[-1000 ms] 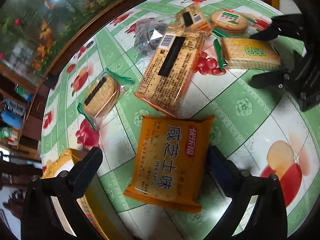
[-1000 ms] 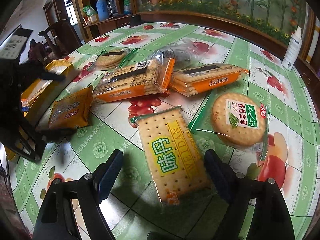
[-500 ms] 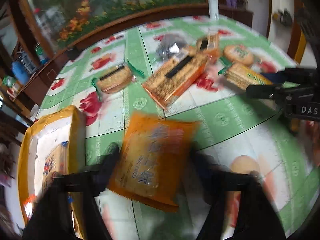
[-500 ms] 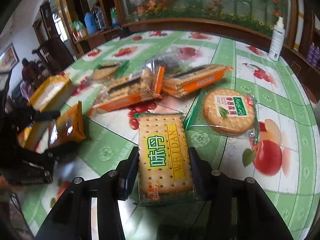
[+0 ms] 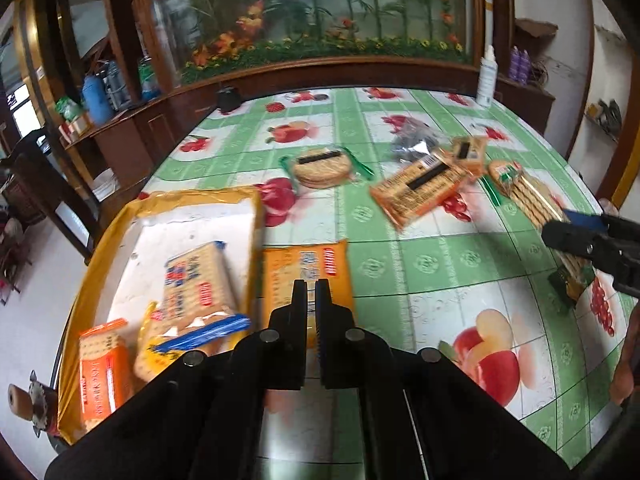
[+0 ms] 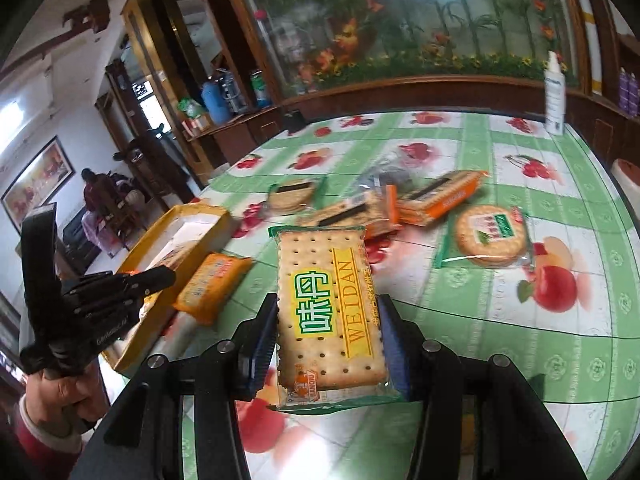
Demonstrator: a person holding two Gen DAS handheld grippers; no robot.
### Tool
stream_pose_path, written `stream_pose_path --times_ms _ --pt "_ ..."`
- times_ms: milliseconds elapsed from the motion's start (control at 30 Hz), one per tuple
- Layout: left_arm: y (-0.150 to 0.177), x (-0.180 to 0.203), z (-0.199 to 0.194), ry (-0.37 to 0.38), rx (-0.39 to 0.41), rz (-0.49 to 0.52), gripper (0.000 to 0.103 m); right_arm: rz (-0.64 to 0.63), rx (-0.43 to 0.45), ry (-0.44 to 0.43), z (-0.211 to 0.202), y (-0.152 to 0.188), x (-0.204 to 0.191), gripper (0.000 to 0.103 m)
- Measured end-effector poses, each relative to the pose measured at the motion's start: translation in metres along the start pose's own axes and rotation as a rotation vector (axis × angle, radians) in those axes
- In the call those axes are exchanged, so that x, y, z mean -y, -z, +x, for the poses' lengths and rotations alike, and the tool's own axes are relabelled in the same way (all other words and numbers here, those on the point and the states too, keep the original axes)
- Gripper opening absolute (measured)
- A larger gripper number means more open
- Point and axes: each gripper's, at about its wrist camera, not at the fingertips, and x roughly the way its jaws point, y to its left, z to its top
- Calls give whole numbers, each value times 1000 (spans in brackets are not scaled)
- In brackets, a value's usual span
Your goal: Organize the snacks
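My left gripper [image 5: 311, 306] is shut, pinching the near edge of a flat orange cracker packet [image 5: 306, 272], which hangs just right of the yellow-rimmed tray [image 5: 180, 200]. The right wrist view shows the same orange packet [image 6: 212, 280] tilted at the left gripper's [image 6: 166, 276] tip beside the tray [image 6: 192, 216]. My right gripper [image 6: 328, 320] is shut on the long sides of a green-and-yellow WEIDAN cracker packet [image 6: 332, 304], held off the table. In the left wrist view that packet [image 5: 536, 200] shows edge-on in the right gripper [image 5: 568, 226].
Several cracker packets lie in the tray. On the fruit-print tablecloth [image 5: 440, 264] lie a round cracker pack [image 5: 322, 166], a long orange pack [image 5: 420, 188], a dark foil bag [image 5: 412, 144] and another round pack [image 6: 492, 236]. A white bottle [image 6: 555, 96] stands at the far edge.
Both grippers went from open around their packets to shut on them and rose. The left one swung the orange packet toward the tray; the right one lifted the WEIDAN packet.
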Motion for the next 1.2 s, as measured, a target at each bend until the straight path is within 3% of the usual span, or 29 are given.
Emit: stream_pose_path --times_ms 233,300,367,400,433,467,533,600,833,1033,1200 --pt "5 -22 -9 26 14 -83 3 -38 2 -48 4 -4 -31 49" --pt "4 -28 -4 52 -10 -117 13 -42 1 -65 8 -6 -37 49" --pt "1 -23 3 72 -39 -121 46 -42 7 -68 10 -6 -42 49" --pt "-1 -16 5 74 -37 -108 57 -41 11 -71 10 -6 -42 49" --pt "-3 -5 7 49 -31 -84 82 -36 15 -77 10 -6 -43 49" --pt "-6 7 10 -6 -29 -55 90 -34 19 -78 9 -6 -43 49" --pt "-10 30 18 -87 -23 18 90 -30 28 -72 7 -6 -39 49" --pt "-14 47 32 -122 -39 59 90 -21 33 -67 1 -5 -33 49" --pt "-14 46 70 -90 -134 20 90 23 49 -52 -21 0 -5 49" --pt "-17 58 65 -115 -88 67 90 56 48 -47 -21 2 9 49" --pt "-16 40 85 -134 -146 -5 90 57 39 -49 -15 2 10 49"
